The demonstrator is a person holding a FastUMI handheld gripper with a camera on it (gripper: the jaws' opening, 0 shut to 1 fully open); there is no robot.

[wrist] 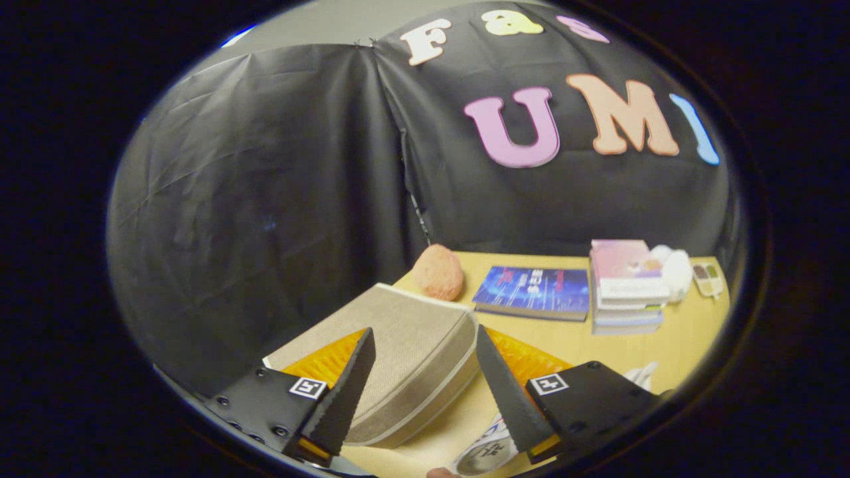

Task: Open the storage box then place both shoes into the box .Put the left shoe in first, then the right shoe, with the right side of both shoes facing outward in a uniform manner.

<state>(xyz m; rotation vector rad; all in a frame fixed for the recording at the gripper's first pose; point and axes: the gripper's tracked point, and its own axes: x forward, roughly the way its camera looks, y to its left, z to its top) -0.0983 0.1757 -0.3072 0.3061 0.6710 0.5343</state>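
A beige fabric storage box [405, 358] sits on the wooden table [617, 348] with its lid down. My gripper [424, 330] hovers above the box's near end, open, with the box top showing in the wide gap between the two fingers and nothing held. A white shoe [485, 451] with dark markings lies low by the right finger, mostly hidden under it. A bit of white, perhaps another shoe [641, 375], peeks out past the right finger's mount; I cannot tell which shoe is which.
Beyond the box lie a pinkish rough ball [438, 271], a blue book [534, 291], a stack of books [627, 285], a white rounded object [674, 269] and a small device [707, 279]. Black cloth walls close the back and left.
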